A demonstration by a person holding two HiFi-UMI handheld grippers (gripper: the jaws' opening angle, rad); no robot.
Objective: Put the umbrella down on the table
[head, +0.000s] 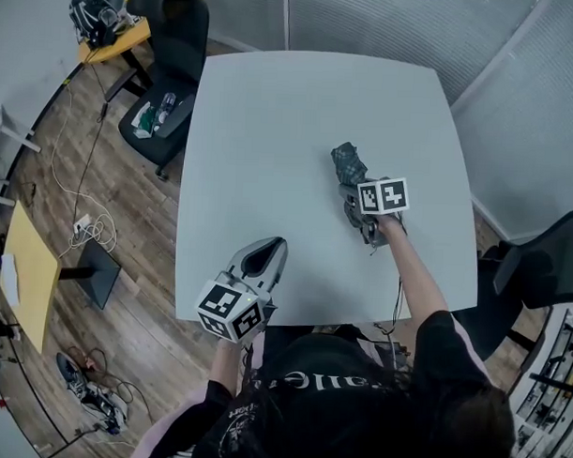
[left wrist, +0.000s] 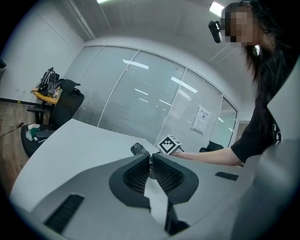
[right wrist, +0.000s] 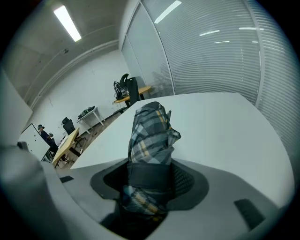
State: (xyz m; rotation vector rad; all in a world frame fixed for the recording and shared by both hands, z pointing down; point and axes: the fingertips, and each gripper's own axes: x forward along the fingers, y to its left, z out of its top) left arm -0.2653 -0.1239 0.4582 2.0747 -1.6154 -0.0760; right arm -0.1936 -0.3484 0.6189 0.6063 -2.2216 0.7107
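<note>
The table lay open to me across its far and left stretches. The umbrella in my right gripper blocked its right side; a chair crowded its far-left corner.

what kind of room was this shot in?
Likely an office or lab workroom: glass walls with blinds, a black office chair by a side desk, loose cables on the wood floor.

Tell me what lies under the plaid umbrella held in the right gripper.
Only bare white table shows beneath the umbrella, which the right gripper clamps. Its underside, and whether its tip touches the table, are hidden by the umbrella itself.
</note>
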